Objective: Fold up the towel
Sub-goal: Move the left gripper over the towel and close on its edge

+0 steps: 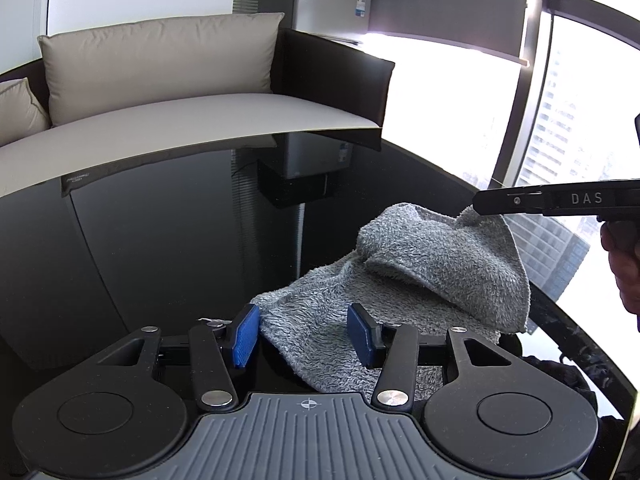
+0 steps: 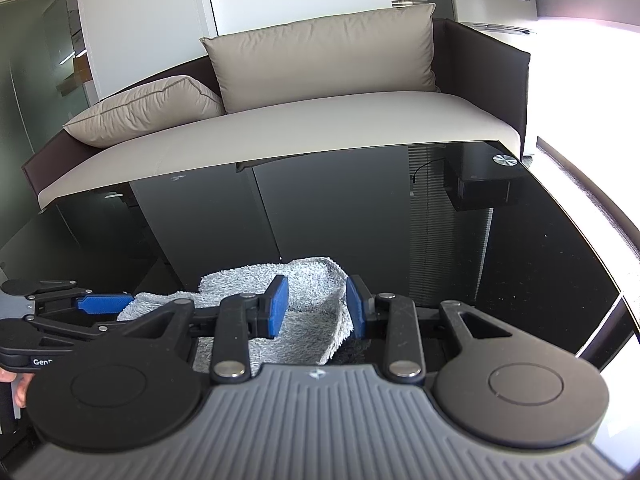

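A grey fluffy towel (image 1: 424, 264) lies crumpled on the black glass table (image 1: 160, 232), its far part bunched up in a hump. My left gripper (image 1: 304, 334) is open, its blue pads either side of the towel's near left corner, just above it. My right gripper (image 2: 316, 306) is open over the towel (image 2: 304, 320), with the towel's right edge between its pads. The right gripper's side also shows in the left wrist view (image 1: 556, 200), above the towel's far right part. The left gripper shows at the left of the right wrist view (image 2: 104, 304).
A sofa with beige cushions (image 2: 320, 52) stands behind the table. A small fridge (image 1: 332, 4) stands at the back. Bright windows (image 1: 580, 120) are on the right. The table's right edge (image 2: 600, 248) curves close to the towel.
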Available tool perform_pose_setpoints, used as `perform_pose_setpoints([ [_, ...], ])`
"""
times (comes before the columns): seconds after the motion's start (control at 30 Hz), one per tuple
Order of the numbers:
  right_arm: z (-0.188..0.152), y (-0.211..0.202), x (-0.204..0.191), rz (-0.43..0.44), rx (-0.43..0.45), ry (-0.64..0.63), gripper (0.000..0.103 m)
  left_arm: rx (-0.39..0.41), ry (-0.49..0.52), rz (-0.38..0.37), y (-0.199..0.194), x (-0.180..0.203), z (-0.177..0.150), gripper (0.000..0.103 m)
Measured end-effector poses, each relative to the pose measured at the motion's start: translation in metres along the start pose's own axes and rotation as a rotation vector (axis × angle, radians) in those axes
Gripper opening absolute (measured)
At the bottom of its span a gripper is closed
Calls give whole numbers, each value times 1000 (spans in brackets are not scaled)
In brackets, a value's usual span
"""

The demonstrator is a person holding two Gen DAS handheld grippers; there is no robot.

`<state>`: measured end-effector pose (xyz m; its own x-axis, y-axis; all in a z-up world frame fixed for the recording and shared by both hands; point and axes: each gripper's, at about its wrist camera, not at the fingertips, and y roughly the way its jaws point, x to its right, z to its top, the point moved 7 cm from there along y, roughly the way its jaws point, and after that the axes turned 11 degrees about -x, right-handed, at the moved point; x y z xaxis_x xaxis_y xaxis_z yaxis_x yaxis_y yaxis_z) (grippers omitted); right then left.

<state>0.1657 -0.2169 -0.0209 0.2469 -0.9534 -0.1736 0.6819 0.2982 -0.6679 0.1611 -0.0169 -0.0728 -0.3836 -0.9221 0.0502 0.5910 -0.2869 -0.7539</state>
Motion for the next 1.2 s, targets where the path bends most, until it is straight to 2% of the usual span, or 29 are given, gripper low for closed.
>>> perform_pose_setpoints([
  [0.5,0,1,-1,1,-3,-6,34,28,33,-21,-16,15,2,42],
  [0.67,-1,2,-2,2,-4,-8,34,24,73,-25,-21,26,-2,43],
  [0.93,-2,3,-3,0,-8,-10,34,45,114,24,-28,31,-2,44],
  [1.2,-2,3,-3,-1,-8,-13,34,7,116,-13,-15,33,-5,46],
])
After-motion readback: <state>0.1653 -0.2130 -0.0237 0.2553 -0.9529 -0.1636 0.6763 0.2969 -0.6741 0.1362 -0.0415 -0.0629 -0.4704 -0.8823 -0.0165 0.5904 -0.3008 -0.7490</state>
